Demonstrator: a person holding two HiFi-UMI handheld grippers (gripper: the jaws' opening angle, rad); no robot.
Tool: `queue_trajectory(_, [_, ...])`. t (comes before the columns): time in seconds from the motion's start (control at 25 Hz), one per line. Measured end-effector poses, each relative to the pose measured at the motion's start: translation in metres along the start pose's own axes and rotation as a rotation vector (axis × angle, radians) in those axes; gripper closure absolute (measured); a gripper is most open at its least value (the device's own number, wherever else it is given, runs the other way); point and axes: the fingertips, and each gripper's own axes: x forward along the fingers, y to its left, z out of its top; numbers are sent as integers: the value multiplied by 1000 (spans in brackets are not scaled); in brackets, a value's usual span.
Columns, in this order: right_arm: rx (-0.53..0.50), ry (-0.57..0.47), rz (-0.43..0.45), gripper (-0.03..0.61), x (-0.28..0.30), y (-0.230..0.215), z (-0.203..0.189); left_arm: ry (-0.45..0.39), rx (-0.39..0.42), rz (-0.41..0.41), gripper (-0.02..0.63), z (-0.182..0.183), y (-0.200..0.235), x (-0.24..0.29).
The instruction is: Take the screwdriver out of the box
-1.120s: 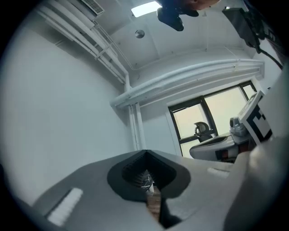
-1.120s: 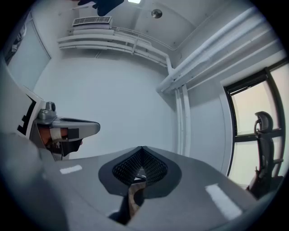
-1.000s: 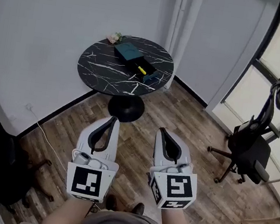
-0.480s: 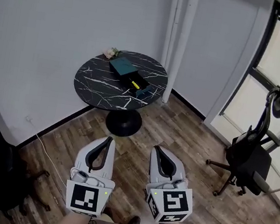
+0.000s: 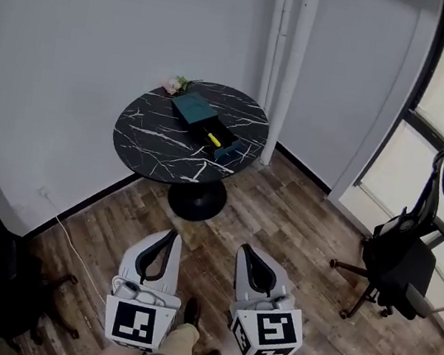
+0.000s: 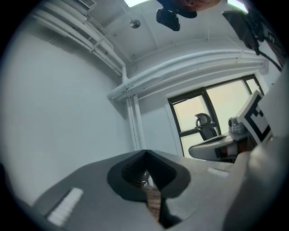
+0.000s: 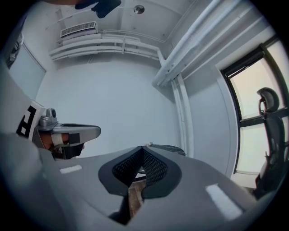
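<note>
Approach comes first: left hand-held gripper (image 5: pixel 169 234) and right hand-held gripper (image 5: pixel 246 250), jaws pressed together and empty, hang well short of the box (image 5: pixel 194 109) on the bench (image 5: pixel 150 132), the yellow screwdriver (image 5: pixel 212 138) lying inside it, so one should spread its jaws before reaching in.

Your right gripper (image 7: pixel 143 150) holds its grey jaws closed tip to tip, with nothing between the black ribbed pads (image 7: pixel 156 169). Just beyond the tips you see the rim of the round black marbled table (image 7: pixel 168 149). The left gripper (image 7: pixel 92 131) hangs at left. White vertical wall pipes (image 7: pixel 180 113) and a black office chair (image 7: pixel 268 97) stand at right.
</note>
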Motion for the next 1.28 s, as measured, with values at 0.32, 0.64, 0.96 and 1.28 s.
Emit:
queue_trajectory(0.32, [-22,11,-8,552,90,-25,12,-11,-21,-3,614,-14,51,84])
queue_trajectory(0.64, [-46,-1,-14,552,185,-36,35,-59,-22,-4,614,-13,114,156])
queue_trajectory(0.96, [-86,-12,-24,552,242,-47,49,-77,-40,-13,614,-22,146,208])
queue_trajectory(1.28, [-75,12,-38,552,276,-83,37,-20,-46,-34,614,-48,140,255])
